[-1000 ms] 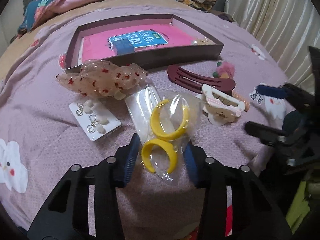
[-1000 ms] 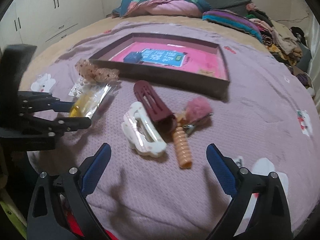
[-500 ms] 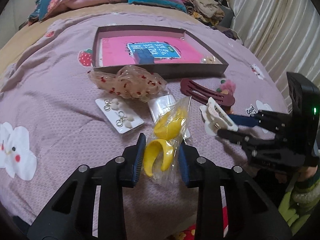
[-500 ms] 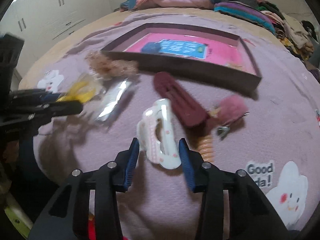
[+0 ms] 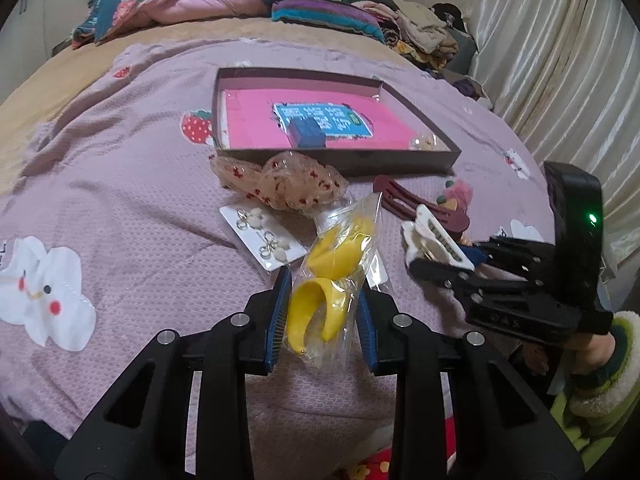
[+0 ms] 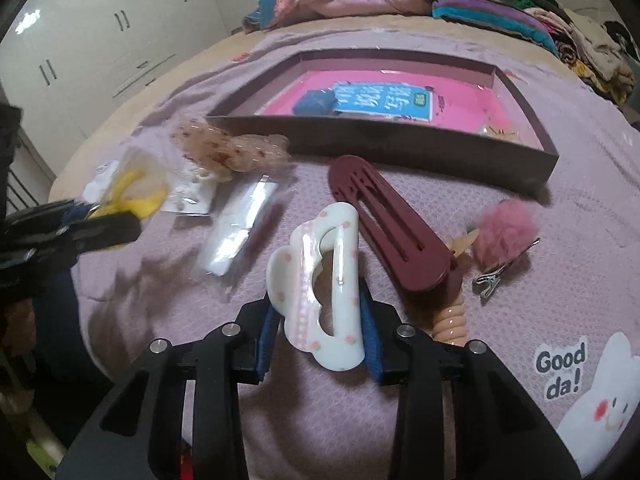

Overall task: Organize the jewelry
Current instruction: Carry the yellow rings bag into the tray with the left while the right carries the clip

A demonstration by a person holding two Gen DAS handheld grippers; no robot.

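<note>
My left gripper is shut on a clear bag of yellow hoops, which stands up off the purple bedspread. The jaws of my right gripper are closing, with both blue pads against a white hair claw dotted with pink flowers. In the left wrist view that right gripper holds the claw tilted up beside the bag. Beyond both lies a shallow dark brown box with a pink floor, holding a blue item and a small trinket.
On the bedspread lie a maroon hair clip, a pink pompom clip, a peach spiral tie, a sheer red-dotted scrunchie, an earring card and a clear packet. Bedding is piled at the far end.
The right gripper came in from wide open and closed around the white claw. The left gripper tightened on the yellow hoop bag and raised it off the bedspread.
</note>
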